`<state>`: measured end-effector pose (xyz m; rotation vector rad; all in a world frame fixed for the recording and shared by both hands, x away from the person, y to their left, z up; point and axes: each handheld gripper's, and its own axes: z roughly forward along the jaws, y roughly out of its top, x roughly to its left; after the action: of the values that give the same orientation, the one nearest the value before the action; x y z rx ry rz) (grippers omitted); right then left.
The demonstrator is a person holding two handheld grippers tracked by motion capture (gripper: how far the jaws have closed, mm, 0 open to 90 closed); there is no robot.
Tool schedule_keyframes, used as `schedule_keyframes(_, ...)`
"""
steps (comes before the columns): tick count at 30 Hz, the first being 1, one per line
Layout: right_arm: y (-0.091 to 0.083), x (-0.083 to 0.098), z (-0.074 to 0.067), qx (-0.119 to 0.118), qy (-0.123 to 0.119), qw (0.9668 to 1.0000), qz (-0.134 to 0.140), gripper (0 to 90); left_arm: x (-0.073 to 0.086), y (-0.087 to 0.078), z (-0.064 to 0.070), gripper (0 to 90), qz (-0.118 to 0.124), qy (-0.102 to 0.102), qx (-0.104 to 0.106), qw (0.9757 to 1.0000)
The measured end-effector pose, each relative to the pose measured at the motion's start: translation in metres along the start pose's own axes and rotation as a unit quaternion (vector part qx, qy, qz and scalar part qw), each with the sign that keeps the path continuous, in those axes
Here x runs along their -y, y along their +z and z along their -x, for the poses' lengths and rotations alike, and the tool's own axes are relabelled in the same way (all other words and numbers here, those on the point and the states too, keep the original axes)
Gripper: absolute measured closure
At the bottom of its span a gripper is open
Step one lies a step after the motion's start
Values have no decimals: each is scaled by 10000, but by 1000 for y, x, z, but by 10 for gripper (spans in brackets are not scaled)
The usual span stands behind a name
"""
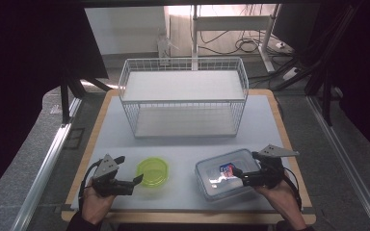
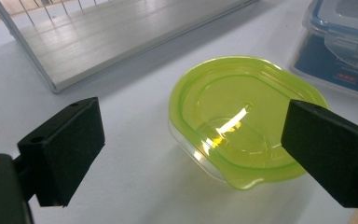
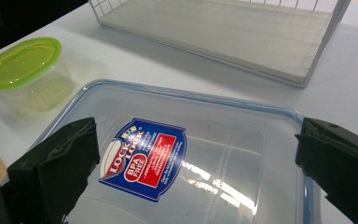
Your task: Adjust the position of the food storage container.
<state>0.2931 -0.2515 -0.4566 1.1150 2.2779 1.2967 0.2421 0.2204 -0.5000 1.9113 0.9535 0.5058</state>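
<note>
Left claw [image 2: 191, 154] wide open, empty, facing green container [image 2: 242, 116]; right claw [image 3: 196, 172] wide open over clear box [image 3: 191, 140].

Both forearms come in from the near edge. The left tongs [image 1: 136, 180] sit at the near left, level, pointing right, jaws spread wide. The right tongs [image 1: 237, 176] sit at the near right, pointing left, jaws equally wide apart.

The clear box [image 3: 177, 168] runs off the bottom edge in the right gripper view, its label's [image 3: 144, 158] small print too fine to read, and the rack [image 2: 121, 32] is cropped at the top.
</note>
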Motion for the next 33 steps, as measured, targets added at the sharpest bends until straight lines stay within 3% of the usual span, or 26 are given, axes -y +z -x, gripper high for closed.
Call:
schedule_keyframes(2,1,0,-2,-21,-78,9999,-81,0,0,0,2,71,34,36,50,10000)
schedule_keyframes(4,3,1,-3,181,-175,9996,-160,6,0,0,3,80,38,88,37,9999)
schedule_keyframes(6,4,3,-3,194,-187,9993,-246,13,-1,-1,4,80,38,129,55,9999)
schedule_keyframes(10,7,4,-3,201,-166,9991,-338,48,0,-2,2,79,31,10,166,9999)
schedule_keyframes(18,13,5,-6,330,-273,9979,-481,134,0,-4,2,78,44,-17,125,9999)
schedule_keyframes(26,13,-2,-19,115,-546,9974,-448,359,0,-3,2,72,105,47,115,9999)
schedule_keyframes(32,19,-8,-39,-269,-802,9950,-526,626,-1,-4,3,73,153,94,107,9998)
schedule_keyframes(33,19,-8,-39,-269,-802,9950,-526,626,-1,-4,3,74,153,94,107,9998)
